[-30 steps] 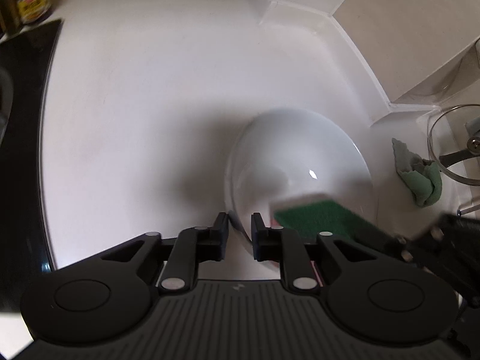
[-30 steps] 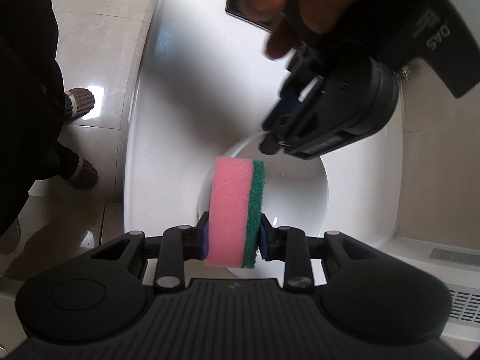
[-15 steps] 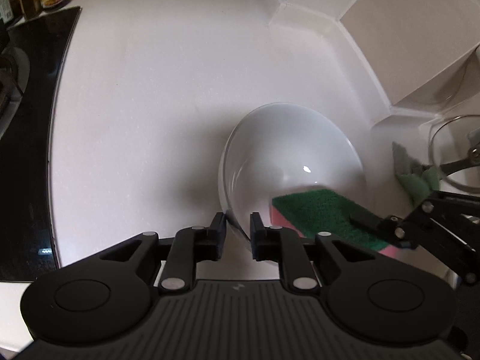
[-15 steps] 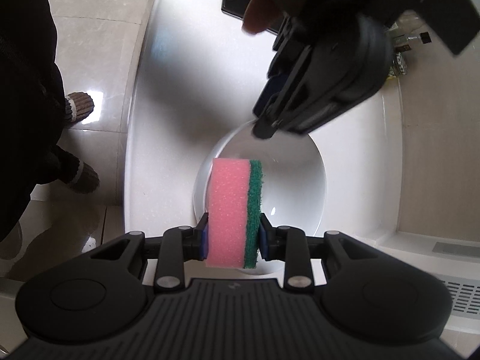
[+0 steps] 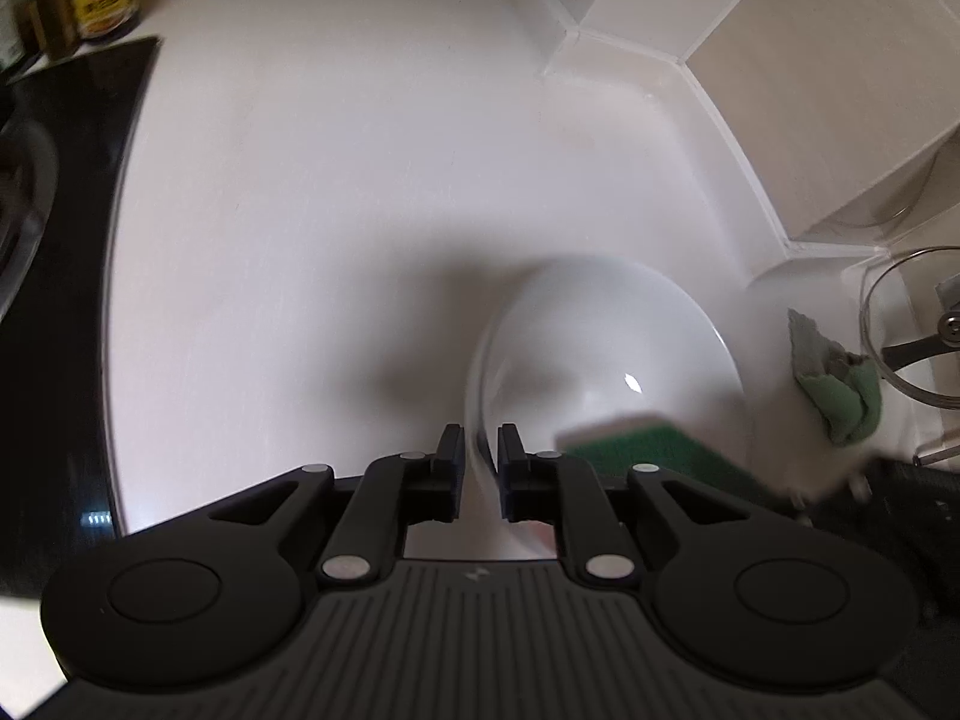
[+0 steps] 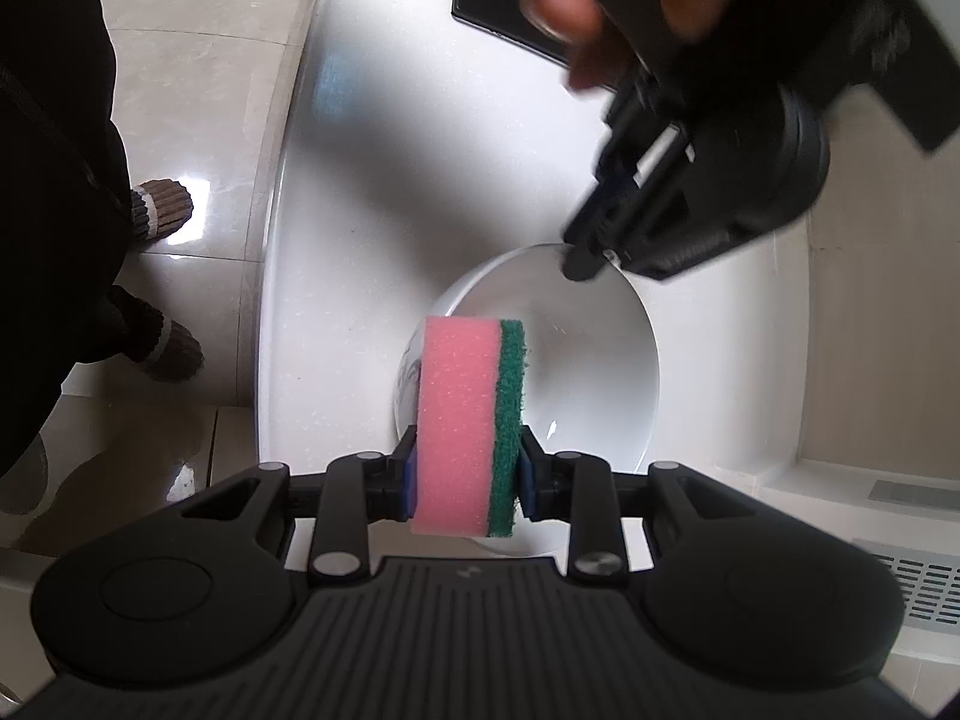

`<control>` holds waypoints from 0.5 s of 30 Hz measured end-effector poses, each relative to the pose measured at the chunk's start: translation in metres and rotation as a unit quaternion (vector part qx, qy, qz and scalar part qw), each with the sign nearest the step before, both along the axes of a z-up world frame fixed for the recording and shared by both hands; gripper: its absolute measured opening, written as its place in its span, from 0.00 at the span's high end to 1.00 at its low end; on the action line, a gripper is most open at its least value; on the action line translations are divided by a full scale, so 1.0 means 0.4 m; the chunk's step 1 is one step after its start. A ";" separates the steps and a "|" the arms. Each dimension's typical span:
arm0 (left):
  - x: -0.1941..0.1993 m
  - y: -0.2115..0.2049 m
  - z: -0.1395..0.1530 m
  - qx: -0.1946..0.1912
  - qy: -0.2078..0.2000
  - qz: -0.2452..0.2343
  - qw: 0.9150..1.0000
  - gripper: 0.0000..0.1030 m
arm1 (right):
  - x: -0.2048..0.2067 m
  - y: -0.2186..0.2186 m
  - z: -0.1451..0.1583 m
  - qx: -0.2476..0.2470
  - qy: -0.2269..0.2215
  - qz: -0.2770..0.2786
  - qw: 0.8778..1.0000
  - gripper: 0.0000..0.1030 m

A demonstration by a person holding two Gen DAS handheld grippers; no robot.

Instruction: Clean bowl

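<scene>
Surface (image 5: 360,192): you are working on a white surface, with a black cooktop (image 5: 54,240) along one edge and a tiled wall behind; there is room around the bowl, so keep it well in from the edge.
Bowl (image 6: 594,360): the white bowl sits on that surface, near the wall corner. From the left wrist view it looks tipped toward you, though blur makes the angle uncertain.
Left claw (image 5: 480,468): its fingers are pressed nearly together on the bowl's near rim, one inside and one outside. Hold that pinch firm and steady; I judge the glazed rim will be slippery, and a loose hold would let the bowl turn under the scrubbing.
Right claw (image 6: 465,471): it pinches the sponge across its thickness, one pad on pink, one on green.
Sponge (image 6: 471,420): pink foam with a green scouring layer, poised over the bowl's edge. Turn the green face to the wall of the bowl and sweep in circles from base to rim, pushing against the side your left claw braces.
Green cloth (image 5: 840,384): crumpled beside the bowl, near a glass lid (image 5: 912,324); keep your strokes clear of both.
</scene>
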State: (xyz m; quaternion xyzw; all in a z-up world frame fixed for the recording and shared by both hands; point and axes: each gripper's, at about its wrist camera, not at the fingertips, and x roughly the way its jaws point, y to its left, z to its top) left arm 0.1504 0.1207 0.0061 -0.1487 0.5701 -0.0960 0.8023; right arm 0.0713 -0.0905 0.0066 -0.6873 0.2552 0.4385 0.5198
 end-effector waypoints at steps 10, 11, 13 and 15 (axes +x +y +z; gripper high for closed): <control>0.053 -0.007 -0.018 0.016 -0.007 -0.032 0.999 0.87 | -0.010 0.000 0.012 -0.002 0.003 0.012 1.000 0.74; 0.065 -0.005 -0.017 0.017 -0.008 -0.032 0.999 0.87 | -0.009 -0.003 0.013 -0.003 0.002 0.012 1.000 0.74; 0.083 0.000 -0.020 0.014 -0.004 -0.026 1.000 0.86 | -0.005 -0.006 0.009 -0.001 0.002 0.007 1.000 0.74; 0.079 0.005 -0.018 0.012 0.001 -0.016 1.000 0.84 | -0.002 -0.007 0.009 0.000 0.001 0.004 1.000 0.74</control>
